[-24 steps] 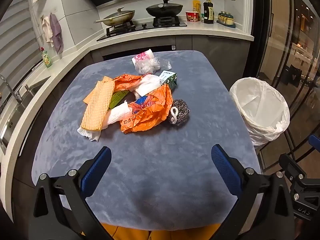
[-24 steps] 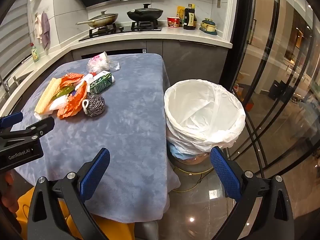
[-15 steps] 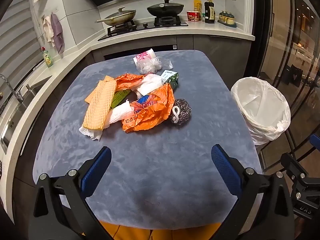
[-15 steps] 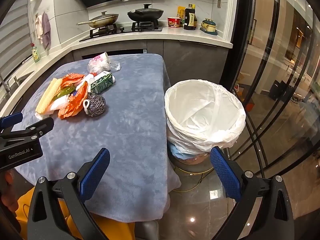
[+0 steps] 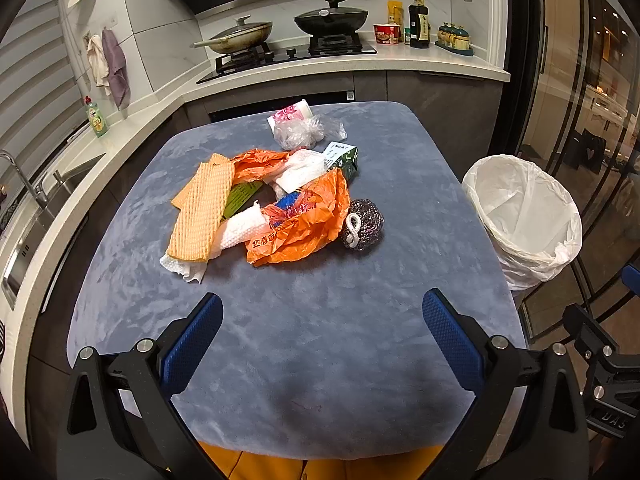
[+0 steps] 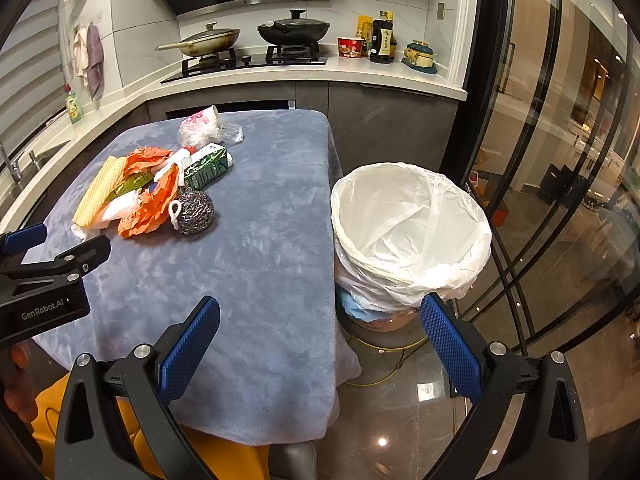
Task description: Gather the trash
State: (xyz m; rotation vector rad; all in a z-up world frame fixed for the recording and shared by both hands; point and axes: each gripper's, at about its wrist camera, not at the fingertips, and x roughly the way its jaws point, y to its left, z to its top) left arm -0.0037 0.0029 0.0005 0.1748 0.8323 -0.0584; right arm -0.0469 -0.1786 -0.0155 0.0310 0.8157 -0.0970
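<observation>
My left gripper [image 5: 320,340] is wide open, nothing between the blue pads, hovering over the near edge of the grey-blue table cloth [image 5: 304,380]. My right gripper [image 6: 320,344] is spread just as wide and empty — its left finger sits over the cloth's right edge, its right finger over the floor just beside the bin.

Trash pile is on the far-left part of the table, well apart from both grippers: crumpled orange plastic bag [image 5: 304,224] in the middle, steel wool scrubber [image 5: 362,224] touching its right side, white paper towel [image 5: 232,236] and orange waffle cloth [image 5: 202,208] to its left. Behind those, a green carton [image 5: 344,158], then a clear plastic bag [image 5: 300,132] beside a pink-printed paper cup [image 5: 288,114] lying on its side.

White-lined trash bin [image 6: 408,232] stands on the floor just off the table's right edge — liner open; I can't see anything in it from here.
</observation>
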